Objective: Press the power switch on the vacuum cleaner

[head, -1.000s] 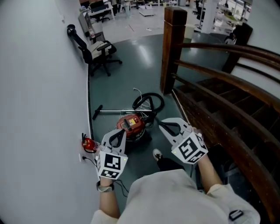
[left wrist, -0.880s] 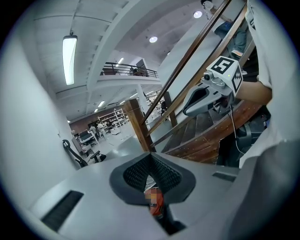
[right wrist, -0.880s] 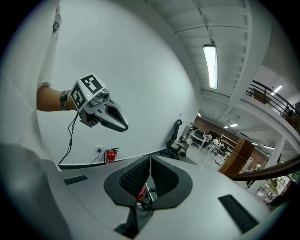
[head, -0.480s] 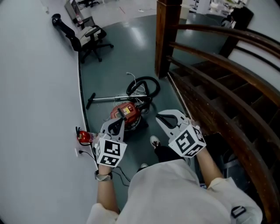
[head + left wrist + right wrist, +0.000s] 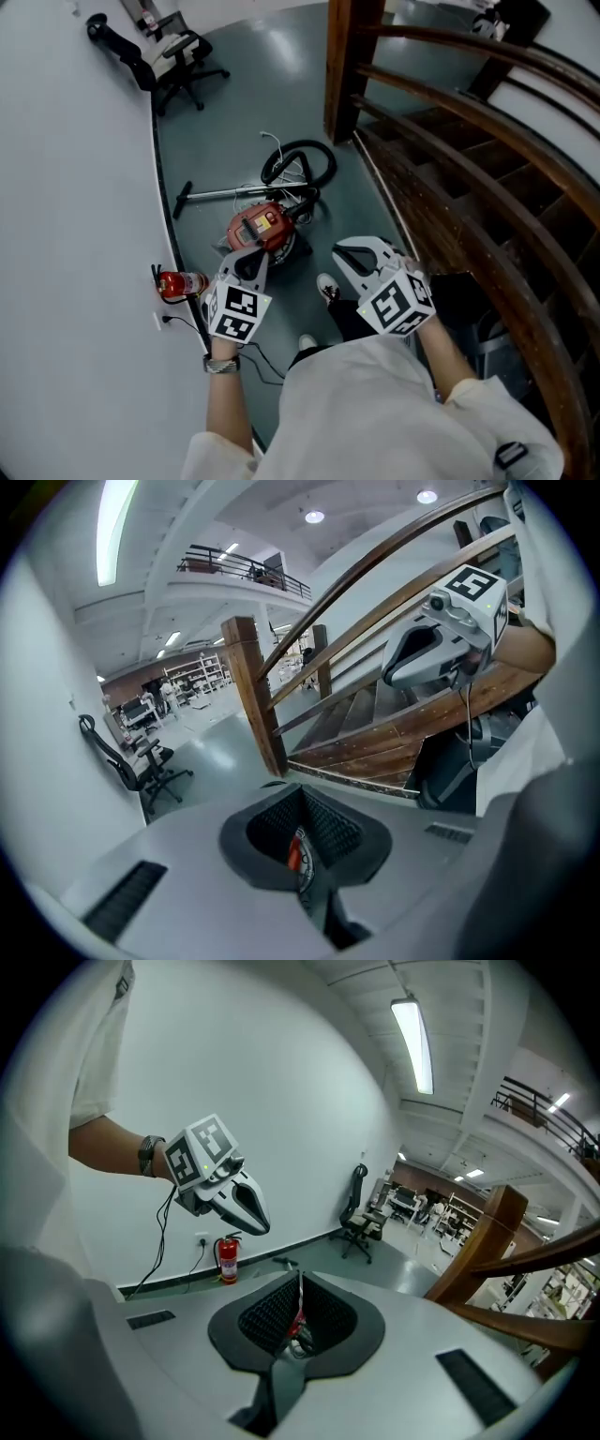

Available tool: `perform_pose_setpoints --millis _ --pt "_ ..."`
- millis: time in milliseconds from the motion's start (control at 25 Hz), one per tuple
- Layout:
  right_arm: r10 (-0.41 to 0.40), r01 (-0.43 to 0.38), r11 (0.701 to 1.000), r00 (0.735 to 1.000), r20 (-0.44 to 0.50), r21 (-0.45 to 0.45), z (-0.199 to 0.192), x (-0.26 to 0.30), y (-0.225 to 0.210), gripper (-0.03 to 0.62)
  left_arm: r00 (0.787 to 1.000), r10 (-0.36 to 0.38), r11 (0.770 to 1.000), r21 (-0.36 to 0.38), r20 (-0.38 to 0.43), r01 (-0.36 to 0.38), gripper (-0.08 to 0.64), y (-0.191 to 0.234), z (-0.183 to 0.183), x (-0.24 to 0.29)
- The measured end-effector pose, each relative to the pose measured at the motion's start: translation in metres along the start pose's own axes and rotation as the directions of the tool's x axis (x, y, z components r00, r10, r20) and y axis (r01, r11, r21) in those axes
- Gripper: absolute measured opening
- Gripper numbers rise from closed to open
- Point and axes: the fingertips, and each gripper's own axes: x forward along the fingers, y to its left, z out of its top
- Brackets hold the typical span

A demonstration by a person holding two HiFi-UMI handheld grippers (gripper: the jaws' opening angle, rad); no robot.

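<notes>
White wall (image 5: pixel 75 187), grey floor (image 5: pixel 281 75), wooden staircase (image 5: pixel 441 187), black office chair (image 5: pixel 183 58)

In the head view the vacuum cleaner (image 5: pixel 262 225) lies mid-frame, its near edge covered by the tip of the left gripper (image 5: pixel 249 261). Its power switch is too small to pick out on the dark top panel. In the left gripper view only a red-and-white sliver of it shows at low centre, behind the closed jaws, and the right gripper view gives as little. The office chair (image 5: pixel 173 56) at upper left is cut by the top edge. The person's torso hides the legs, all but one shoe (image 5: pixel 327 286).
</notes>
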Motion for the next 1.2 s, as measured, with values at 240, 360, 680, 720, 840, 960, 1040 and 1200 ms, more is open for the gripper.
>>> perform_pose_setpoints --millis 240,360,680,720,840,960,1040,1200 --pt "0.056 -0.055 0.998 0.998 -0.043 0.033 -0.029 0.029 0.000 0.031 0.998 -0.061 0.998 -0.036 -0.029 0.060 -0.002 0.001 -0.014 0.032" --pt "0.078 -0.075 0.996 0.995 -0.059 0.052 -0.042 0.044 -0.002 0.031 0.996 -0.074 0.996 -0.049 -0.045 0.072 0.000 0.007 -0.021 0.049" --pt "0.155 -0.150 0.988 0.979 -0.135 0.048 -0.082 0.093 -0.005 0.031 0.990 -0.040 0.983 -0.185 -0.135 0.014 0.000 0.033 -0.059 0.111" --pt "0.166 -0.160 0.986 0.977 -0.135 0.057 -0.084 0.098 -0.006 0.031 0.989 -0.040 0.979 -0.205 -0.145 0.010 0.000 0.035 -0.065 0.119" --pt "0.193 -0.185 0.980 0.971 -0.138 0.067 -0.094 0.114 -0.009 0.031 0.984 -0.039 0.967 -0.254 -0.173 -0.006 0.055 0.041 -0.082 0.144" --pt "0.222 -0.214 0.974 0.963 -0.150 0.067 -0.104 0.131 -0.014 0.031 0.981 -0.027 0.953 -0.300 -0.192 -0.032 0.055 0.050 -0.098 0.167" --pt "0.242 -0.234 0.970 0.957 -0.161 0.066 -0.112 0.142 -0.016 0.031 0.978 -0.025 0.939 -0.341 -0.208 -0.049 0.055 0.055 -0.112 0.183" --pt "0.280 -0.274 0.960 0.943 -0.178 0.055 -0.122 0.161 -0.019 0.031 0.968 -0.043 0.907 -0.417 -0.247 -0.067 0.060 0.057 -0.140 0.207"
